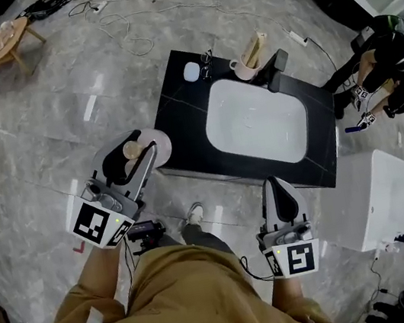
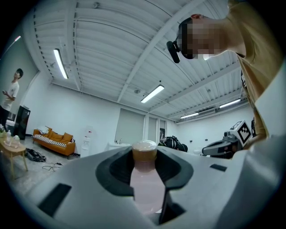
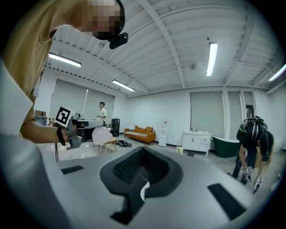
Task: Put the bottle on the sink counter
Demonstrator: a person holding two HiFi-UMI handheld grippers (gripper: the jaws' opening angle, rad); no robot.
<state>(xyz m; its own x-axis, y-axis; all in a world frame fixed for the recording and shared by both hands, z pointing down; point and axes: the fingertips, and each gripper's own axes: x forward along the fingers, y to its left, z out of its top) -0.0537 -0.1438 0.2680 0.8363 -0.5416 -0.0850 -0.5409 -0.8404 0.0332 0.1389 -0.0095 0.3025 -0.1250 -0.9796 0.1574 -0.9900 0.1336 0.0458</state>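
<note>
Left gripper (image 1: pixel 138 151): jaws partly closed on the bottle (image 1: pixel 156 143), pads pressing its neck just under the tan cap. I carry it roughly level, with the pale pink body hanging beyond the jaw tips.

Right gripper (image 1: pixel 276 186): jaws together, nothing between them. It idles beside my right leg and points toward the near edge of the sink counter (image 1: pixel 177 107).

Bottle: lifted and in my grasp, just outside the counter's left edge as seen from above. It is not resting on the black top.

Sink counter: ahead and to the right of the left gripper. The white basin (image 1: pixel 257 120) fills its middle. At the far side, beyond the basin, stand a cup (image 1: pixel 244 68) and the tap (image 1: pixel 276 70). A small white item (image 1: pixel 191 71) lies at the far left corner.

Free room: a bare black strip runs along the counter's left side, nearest the bottle.

Status: pickup done, as I judge it. Still to do: carry the bottle right over that strip, lower it until it stands, open the jaws and draw back.
</note>
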